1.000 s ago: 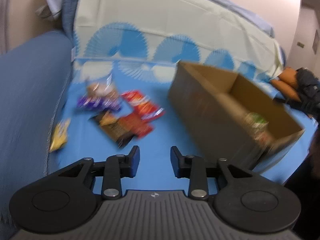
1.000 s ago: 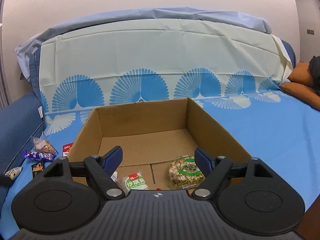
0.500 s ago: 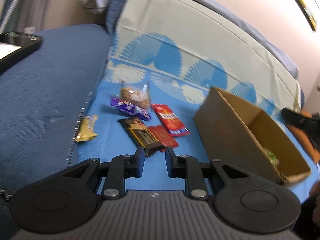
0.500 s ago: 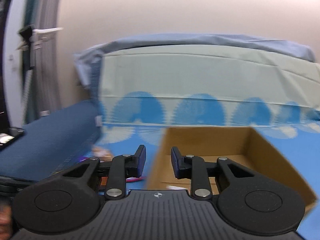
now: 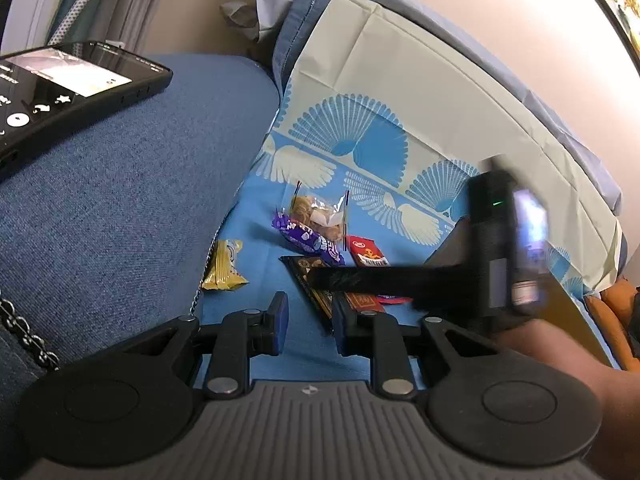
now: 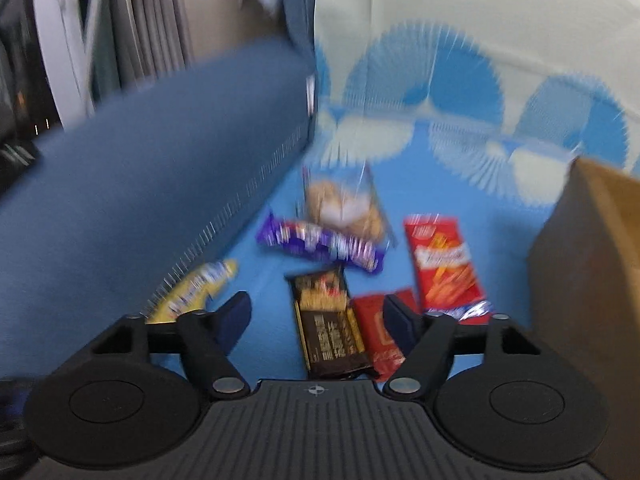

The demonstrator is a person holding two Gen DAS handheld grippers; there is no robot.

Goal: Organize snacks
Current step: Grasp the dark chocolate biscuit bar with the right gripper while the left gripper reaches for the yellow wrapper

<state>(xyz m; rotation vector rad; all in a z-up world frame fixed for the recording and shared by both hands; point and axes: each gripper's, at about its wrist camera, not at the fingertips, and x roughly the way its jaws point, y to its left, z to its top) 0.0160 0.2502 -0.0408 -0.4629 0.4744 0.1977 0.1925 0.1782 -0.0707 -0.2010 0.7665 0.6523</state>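
Nearest in the right wrist view, the right claw (image 6: 318,318) hangs with its fingers wide apart and empty, just above the dark chocolate-biscuit packet (image 6: 329,322) and the small red packet (image 6: 380,332) that lies touching it. With the two wrappers side by side, a closing grip could catch both, or pinch only a slippery foil edge and let the packet slide out on the way to the box. The view is smeared by motion, so a descent at this pace may also land off centre.

The left claw (image 5: 308,322) is also empty, its fingers parted by a moderate gap, and the right tool crosses directly in front of it; both heading for the same cluster risks a knock.

Further out lie the yellow packet (image 6: 196,290) by the sofa arm, the purple bar (image 6: 320,244), the clear bag of biscuits (image 6: 344,204) and the red stick-snack pack (image 6: 444,264), all loose on the blue patterned cover (image 6: 460,200). The cardboard box (image 6: 588,280) stands to the right; a wide swing could clip its wall.
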